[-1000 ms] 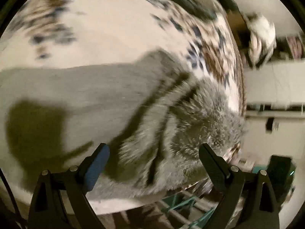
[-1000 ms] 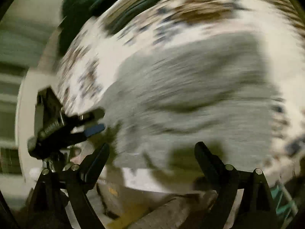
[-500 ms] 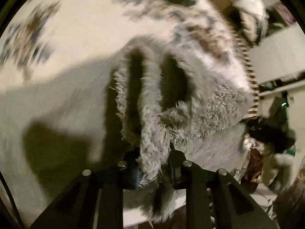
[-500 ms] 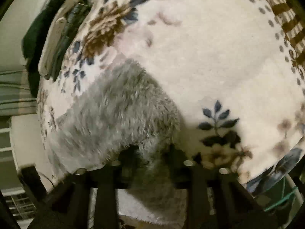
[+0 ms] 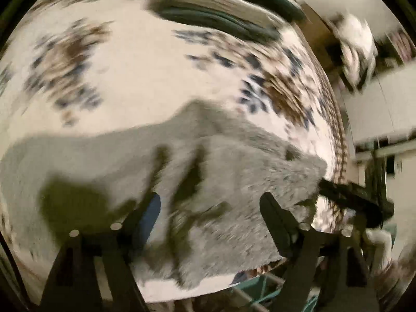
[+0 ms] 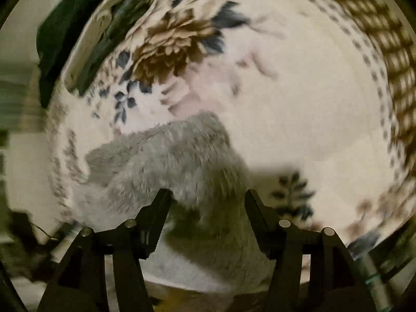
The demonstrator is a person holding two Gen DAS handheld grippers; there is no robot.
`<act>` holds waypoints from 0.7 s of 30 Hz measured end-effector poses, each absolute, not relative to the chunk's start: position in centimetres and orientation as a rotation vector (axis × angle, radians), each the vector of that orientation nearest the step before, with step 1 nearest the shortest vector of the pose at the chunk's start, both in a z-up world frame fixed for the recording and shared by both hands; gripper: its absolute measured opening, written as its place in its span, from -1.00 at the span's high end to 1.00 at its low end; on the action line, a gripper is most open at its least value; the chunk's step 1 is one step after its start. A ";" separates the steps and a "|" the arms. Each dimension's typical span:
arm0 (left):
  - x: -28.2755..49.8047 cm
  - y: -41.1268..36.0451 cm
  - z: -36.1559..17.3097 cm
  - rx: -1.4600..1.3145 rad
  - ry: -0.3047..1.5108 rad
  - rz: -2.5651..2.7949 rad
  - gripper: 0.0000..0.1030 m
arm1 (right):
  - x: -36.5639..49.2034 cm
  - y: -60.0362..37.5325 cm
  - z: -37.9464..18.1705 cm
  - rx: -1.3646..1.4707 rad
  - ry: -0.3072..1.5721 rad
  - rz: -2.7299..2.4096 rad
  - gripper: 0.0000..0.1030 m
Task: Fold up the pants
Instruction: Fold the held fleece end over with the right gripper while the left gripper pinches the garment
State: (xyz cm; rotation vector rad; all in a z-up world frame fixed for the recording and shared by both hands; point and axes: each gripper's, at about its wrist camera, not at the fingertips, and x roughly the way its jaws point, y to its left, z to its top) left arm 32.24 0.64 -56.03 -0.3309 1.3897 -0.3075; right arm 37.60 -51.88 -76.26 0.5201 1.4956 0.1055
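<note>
The fluffy grey pants (image 5: 234, 182) lie near the front edge of a soft cream blanket with brown and blue flowers (image 6: 299, 104). Both the left gripper (image 5: 210, 208) and the right gripper (image 6: 208, 200) have just been opening and hold nothing. Next, pinch an edge and smooth it flat. Dark green clothes (image 5: 221, 18) sit far back.

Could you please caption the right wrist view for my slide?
Right gripper, jaws just opened, poised over fluffy grey pants lying on a floral blanket.
</note>
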 end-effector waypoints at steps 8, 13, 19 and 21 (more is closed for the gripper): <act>38.2 -3.3 -61.1 -0.180 1.436 -0.293 0.53 | 42.5 -50.6 -74.4 0.501 1.416 0.076 -0.21; 39.5 1.2 -61.9 -0.310 1.421 -0.168 0.56 | 36.8 -52.9 -75.1 0.588 1.495 0.087 -0.22; 38.1 2.9 -59.0 -0.441 1.413 -0.191 0.22 | 29.7 -53.6 -79.9 0.757 1.656 0.074 -0.22; 37.0 3.1 -57.5 -0.467 1.391 -0.196 -0.21 | 27.7 -53.2 -81.4 0.805 1.699 0.067 -0.21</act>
